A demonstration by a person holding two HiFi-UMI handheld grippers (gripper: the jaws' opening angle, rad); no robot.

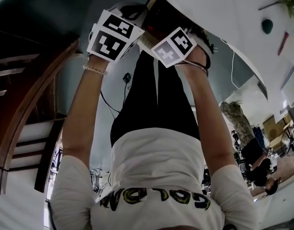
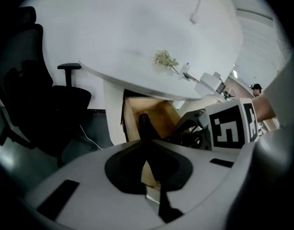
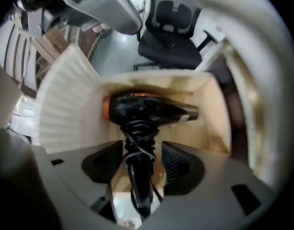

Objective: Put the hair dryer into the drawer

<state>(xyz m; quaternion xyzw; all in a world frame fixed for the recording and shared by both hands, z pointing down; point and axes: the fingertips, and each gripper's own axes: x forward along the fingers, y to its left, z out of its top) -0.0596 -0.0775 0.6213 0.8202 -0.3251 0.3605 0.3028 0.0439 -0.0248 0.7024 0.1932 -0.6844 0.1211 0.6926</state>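
The hair dryer (image 3: pixel 147 110) lies on its side in the open wooden drawer (image 3: pixel 211 123), at the centre of the right gripper view, with its cord wound round the handle. The placing looks done; what seems left is to lift clear and perhaps close the drawer. The right gripper (image 3: pixel 143 163) is released, its jaws wide either side of the handle and the pads off it. The left gripper (image 2: pixel 148 150) is clenched on nothing. The drawer shows nothing else inside. A white table (image 2: pixel 137 42) fills the upper frame of the left gripper view.

I am seeing a black office chair (image 2: pixel 46 104) sitting beside the white table (image 2: pixel 137 42), grey floor (image 3: pixel 116 51) spreading under it, and a wooden staircase (image 1: pixel 22 95) rising well apart.
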